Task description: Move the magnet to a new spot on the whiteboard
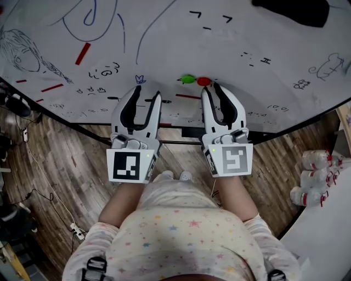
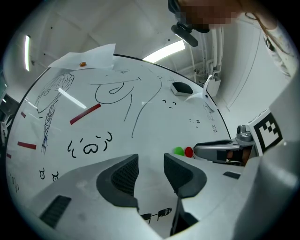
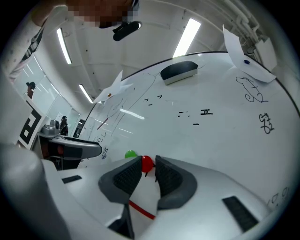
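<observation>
Resting against the whiteboard, both grippers pointed at its lower edge, side by side and apart from each other. The right gripper had its jaws set a narrow gap apart. In the right gripper view, the red magnet sat at the mouth of that gap, level with the tips and close against the pad on the left of that view. A thin strip of white board showed between the magnet and the other pad, so the jaws read as not clamped. The head view placed the red magnet on the board just past the tips of the right gripper. A green magnet was stuck just beside it, on the side toward the left gripper.

The left gripper's jaws stood wide apart with only bare board and a small black scribble between them. It held nothing. A black eraser lay near the far edge of the board, well apart from both magnets. A red bar was fixed among the pen drawings on the left part of the board.
</observation>
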The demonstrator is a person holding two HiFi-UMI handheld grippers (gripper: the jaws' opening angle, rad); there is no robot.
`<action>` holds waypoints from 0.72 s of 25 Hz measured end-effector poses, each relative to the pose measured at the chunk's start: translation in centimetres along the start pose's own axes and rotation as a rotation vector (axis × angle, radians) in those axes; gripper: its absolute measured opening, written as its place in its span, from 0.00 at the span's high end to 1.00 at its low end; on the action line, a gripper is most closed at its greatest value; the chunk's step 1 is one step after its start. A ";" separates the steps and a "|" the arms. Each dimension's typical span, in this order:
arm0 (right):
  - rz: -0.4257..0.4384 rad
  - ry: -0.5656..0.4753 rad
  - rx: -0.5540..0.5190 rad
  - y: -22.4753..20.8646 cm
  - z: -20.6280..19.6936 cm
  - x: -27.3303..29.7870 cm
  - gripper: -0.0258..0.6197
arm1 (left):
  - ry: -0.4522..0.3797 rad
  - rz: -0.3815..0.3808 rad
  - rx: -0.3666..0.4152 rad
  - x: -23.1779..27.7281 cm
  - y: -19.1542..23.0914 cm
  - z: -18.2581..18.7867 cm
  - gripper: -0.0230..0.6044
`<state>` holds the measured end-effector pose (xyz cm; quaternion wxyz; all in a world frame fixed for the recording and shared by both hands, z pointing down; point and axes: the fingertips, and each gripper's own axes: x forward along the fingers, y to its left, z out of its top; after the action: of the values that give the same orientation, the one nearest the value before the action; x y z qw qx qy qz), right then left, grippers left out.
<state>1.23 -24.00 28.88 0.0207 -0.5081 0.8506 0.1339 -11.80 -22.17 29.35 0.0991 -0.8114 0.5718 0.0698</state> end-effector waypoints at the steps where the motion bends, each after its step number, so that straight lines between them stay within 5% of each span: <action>1: -0.001 -0.002 0.000 0.0 0.1 -0.1 0.82 | -0.001 -0.003 0.000 0.0 0.0 0.1 0.73; 18: -0.044 -0.020 -0.021 0.1 1.4 -1.3 0.87 | -0.014 -0.036 -0.025 -1.4 1.0 0.6 0.75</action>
<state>1.62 -22.49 27.75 0.0267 -0.5257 0.8374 0.1474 -13.19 -21.05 28.98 0.0942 -0.8221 0.5556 0.0806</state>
